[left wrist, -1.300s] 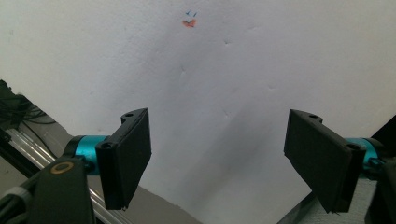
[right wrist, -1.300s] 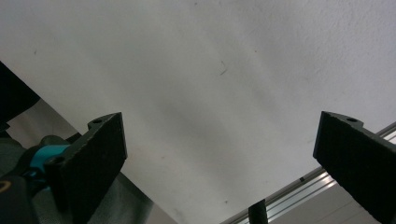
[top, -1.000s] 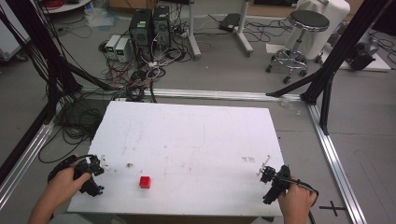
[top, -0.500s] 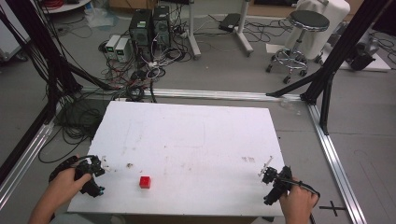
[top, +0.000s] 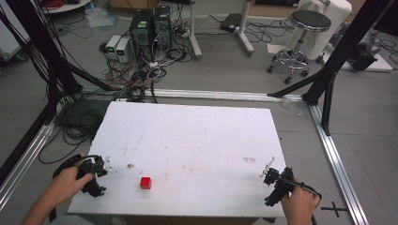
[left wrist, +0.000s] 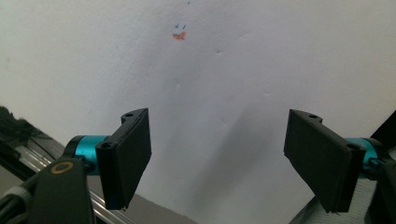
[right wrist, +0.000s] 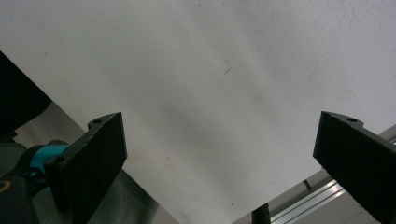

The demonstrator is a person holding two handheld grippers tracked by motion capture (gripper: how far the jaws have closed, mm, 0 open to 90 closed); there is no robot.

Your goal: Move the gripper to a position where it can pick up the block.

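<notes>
A white table (top: 197, 140) spans the middle of the high view. The left gripper (top: 96, 176) sits at its lower left edge, jaws spread wide with nothing between them. The right gripper (top: 274, 185) sits at the lower right edge, jaws likewise spread and empty. A small red cube (top: 146, 183) lies on the table lower left of centre, near the left gripper, apart from it.
</notes>
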